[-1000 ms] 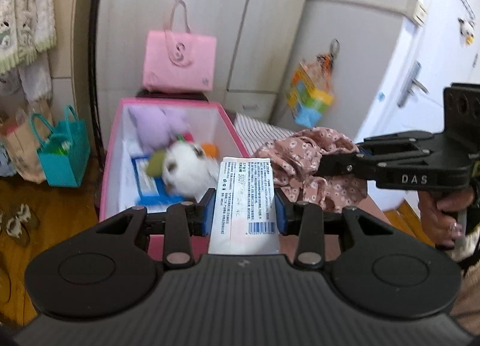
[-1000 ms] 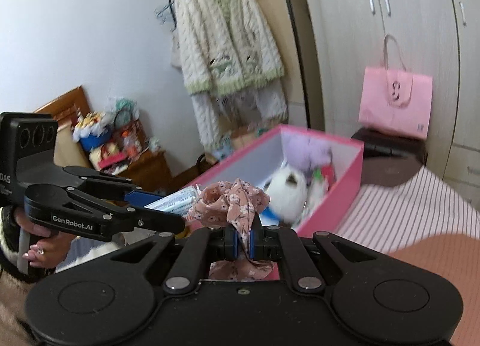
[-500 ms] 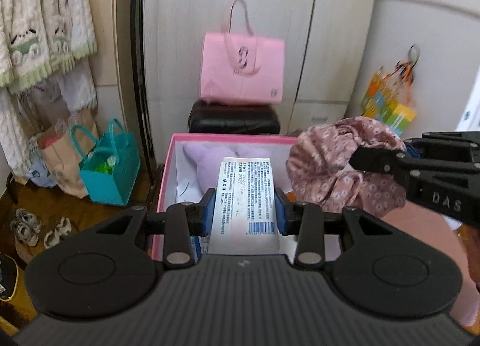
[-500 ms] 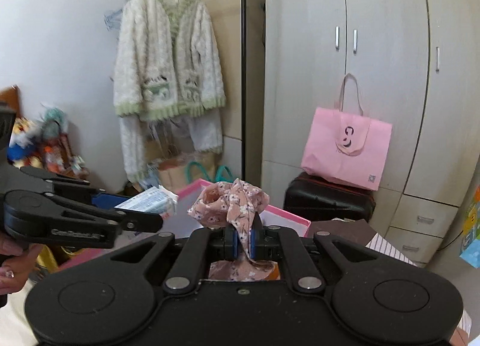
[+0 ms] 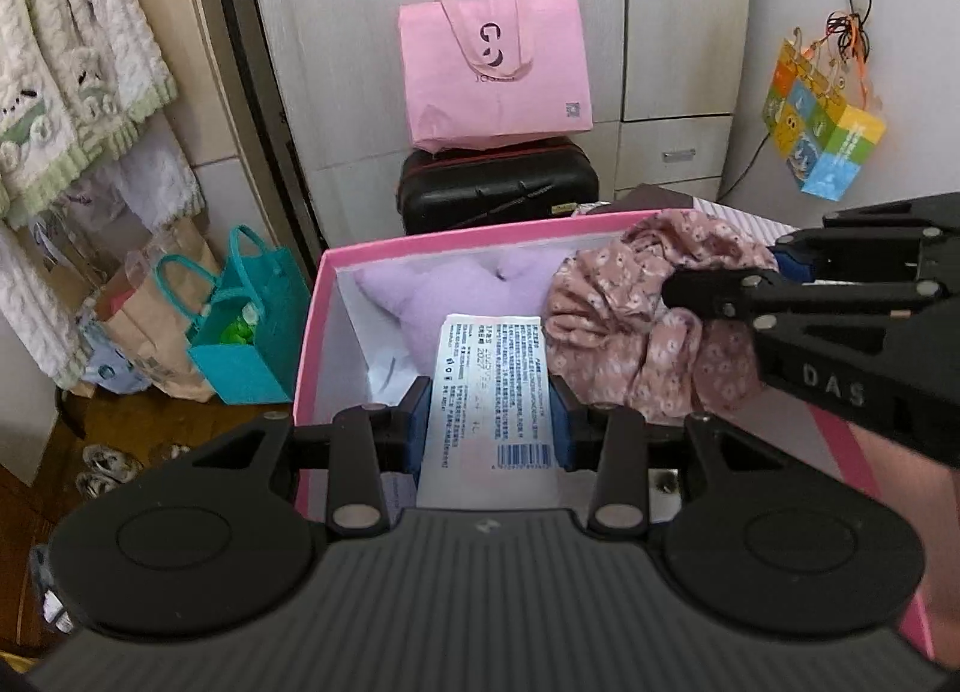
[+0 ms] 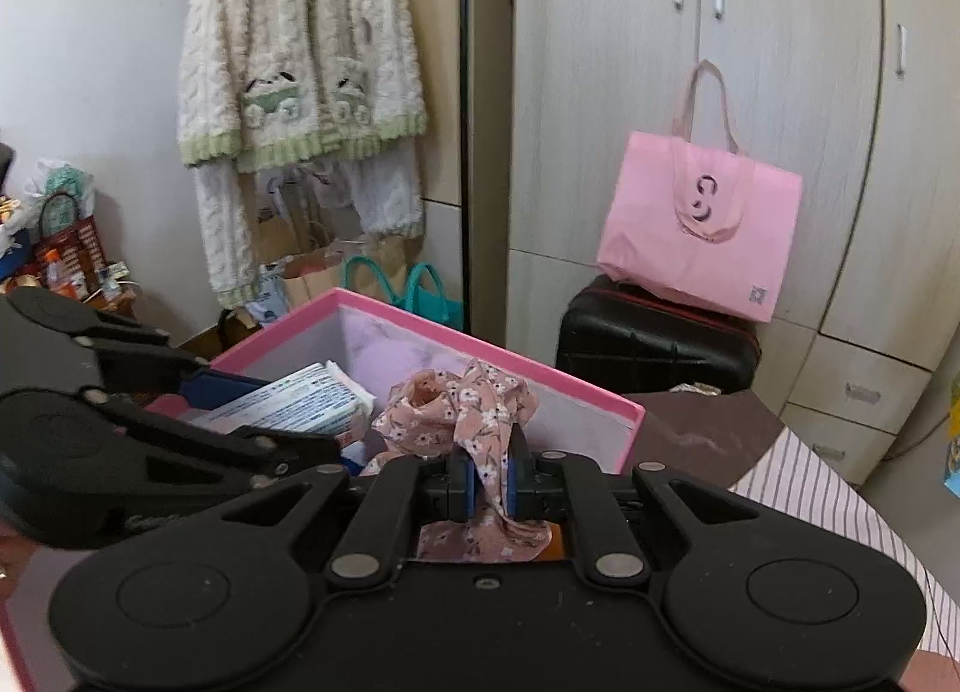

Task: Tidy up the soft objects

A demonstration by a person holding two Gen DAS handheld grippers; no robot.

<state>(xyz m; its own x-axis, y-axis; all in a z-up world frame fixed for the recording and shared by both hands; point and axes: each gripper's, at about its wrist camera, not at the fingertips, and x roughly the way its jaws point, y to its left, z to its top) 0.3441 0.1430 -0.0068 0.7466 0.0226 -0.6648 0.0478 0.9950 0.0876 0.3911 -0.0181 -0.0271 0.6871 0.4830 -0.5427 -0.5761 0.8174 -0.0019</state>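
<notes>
Both grippers now over pink-rimmed fabric storage box (image 5: 318, 332). Left gripper (image 5: 489, 431) pinches white printed tissue pack (image 5: 489, 392); right gripper (image 6: 487, 479) pinches dusty-pink floral cloth (image 6: 462, 410). Lilac plush (image 5: 444, 296) already boxed; both releases remain.

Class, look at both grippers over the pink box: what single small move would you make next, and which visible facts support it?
Probably lower both grippers a little into the pink box, then open. The left gripper is shut on a white packet and the right gripper is shut on a floral cloth. Both items hang above the open box, over the purple plush inside, so releasing there looks right.
</notes>
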